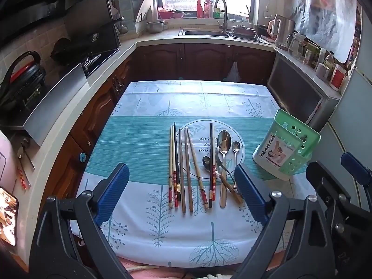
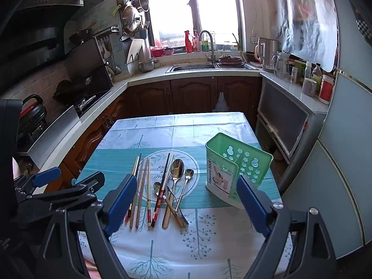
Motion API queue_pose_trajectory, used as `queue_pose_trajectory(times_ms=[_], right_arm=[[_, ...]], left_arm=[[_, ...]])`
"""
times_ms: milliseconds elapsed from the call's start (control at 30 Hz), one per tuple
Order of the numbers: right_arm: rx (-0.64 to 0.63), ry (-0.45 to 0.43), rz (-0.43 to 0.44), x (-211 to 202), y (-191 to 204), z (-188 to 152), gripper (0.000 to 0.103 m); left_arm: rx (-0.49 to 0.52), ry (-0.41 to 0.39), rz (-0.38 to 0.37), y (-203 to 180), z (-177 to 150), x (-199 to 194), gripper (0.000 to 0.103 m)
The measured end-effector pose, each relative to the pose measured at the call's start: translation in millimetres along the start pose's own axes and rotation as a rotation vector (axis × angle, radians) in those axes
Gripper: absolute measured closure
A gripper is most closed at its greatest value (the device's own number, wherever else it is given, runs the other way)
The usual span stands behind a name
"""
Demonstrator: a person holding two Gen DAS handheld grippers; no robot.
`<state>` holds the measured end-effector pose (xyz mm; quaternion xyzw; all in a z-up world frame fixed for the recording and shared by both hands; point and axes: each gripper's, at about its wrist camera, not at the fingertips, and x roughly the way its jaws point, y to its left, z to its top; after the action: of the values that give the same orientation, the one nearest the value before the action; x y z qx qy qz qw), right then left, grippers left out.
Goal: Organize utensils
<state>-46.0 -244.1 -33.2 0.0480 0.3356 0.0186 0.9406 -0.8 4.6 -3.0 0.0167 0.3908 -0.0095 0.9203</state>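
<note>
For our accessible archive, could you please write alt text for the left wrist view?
Chopsticks and spoons lie in a row on a teal-and-white tablecloth, framed by the open left gripper. A green utensil holder stands to their right.

Each hand-held gripper (image 1: 181,186) has black triangular arms, ribbed blue finger pads (image 1: 114,193) and silver screws (image 1: 275,194).

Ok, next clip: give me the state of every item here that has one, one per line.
Left claw: open, holding nothing.
Right claw: open, holding nothing.
Green holder: upright on the table, no utensils visible inside.
Chopsticks: lying flat, side by side on the tablecloth.
Spoons: lying flat beside the chopsticks, some overlapping.
Sink tap: no water seen running.
</note>
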Motion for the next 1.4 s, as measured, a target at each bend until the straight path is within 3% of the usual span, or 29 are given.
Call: queue_pose_trajectory(times_ms=[1400], right_arm=[[0.016,0.013,0.009,-1,7,-12,0.015]], left_arm=[[-0.002,0.023,-0.015,2,-11,-1,0.012]])
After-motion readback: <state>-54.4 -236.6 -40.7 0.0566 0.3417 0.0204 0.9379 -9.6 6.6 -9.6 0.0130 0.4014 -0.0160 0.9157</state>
